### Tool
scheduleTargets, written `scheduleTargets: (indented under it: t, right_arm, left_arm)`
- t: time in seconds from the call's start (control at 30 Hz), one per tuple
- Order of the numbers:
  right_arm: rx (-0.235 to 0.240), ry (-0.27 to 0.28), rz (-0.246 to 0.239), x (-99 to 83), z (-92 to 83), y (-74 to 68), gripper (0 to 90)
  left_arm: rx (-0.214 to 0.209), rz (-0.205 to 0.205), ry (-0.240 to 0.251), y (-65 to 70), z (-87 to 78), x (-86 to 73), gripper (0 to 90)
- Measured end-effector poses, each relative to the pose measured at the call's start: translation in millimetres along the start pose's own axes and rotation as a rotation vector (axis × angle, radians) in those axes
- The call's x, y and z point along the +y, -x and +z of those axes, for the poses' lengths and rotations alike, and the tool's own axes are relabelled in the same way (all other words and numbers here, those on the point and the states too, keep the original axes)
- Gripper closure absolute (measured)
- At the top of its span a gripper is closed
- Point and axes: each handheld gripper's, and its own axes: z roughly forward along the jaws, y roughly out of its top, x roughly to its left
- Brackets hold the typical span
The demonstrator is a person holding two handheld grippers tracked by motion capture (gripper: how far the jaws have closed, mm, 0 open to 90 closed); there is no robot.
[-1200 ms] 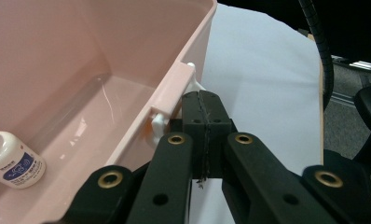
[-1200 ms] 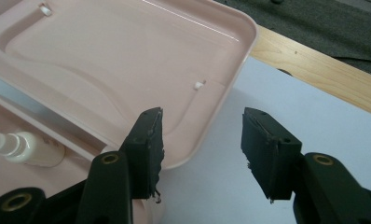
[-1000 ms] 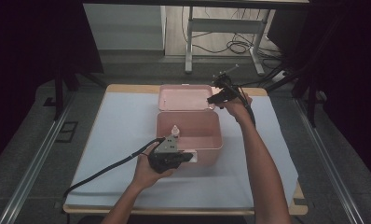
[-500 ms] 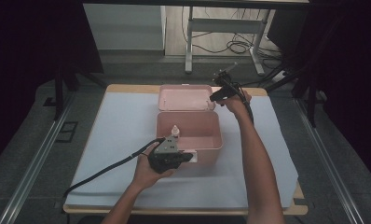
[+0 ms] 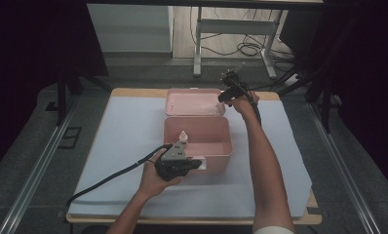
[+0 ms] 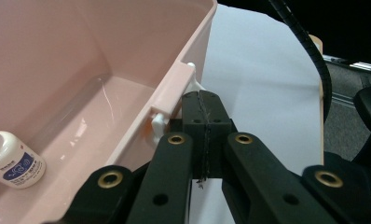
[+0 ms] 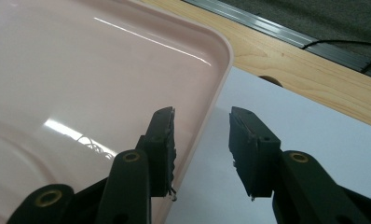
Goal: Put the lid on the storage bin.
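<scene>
nearest you, your left gripper (image 5: 192,165) sits with its jaws fully closed on nothing, pressed against the latch tab on the front wall of the pink box (image 5: 220,157) — bracing it, by the look. inside stands a small bottle (image 5: 183,137). farther off, your right gripper (image 7: 200,140) straddles the rim of the open lid (image 7: 81,70), jaws about half open and just now closing, not yet pinching. next — get a grip on that rim, then swing the lid forward over the box.
</scene>
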Motion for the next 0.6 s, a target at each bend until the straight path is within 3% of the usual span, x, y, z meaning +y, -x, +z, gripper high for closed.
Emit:
scheduleTargets:
  t: [0.37, 0.6]
  right_arm:
    - [0.006, -0.012, 0.038, 8.1, 16.7, 4.4, 66.2]
    - [0.003, -0.053, 0.057, 11.6, 24.8, 2.7, 69.8]
  left_arm:
    - [0.001, -0.003, 0.002, 0.2, -0.1, -0.5, 90.0]
    - [0.008, -0.005, 0.001, 1.1, -0.1, -0.5, 90.0]
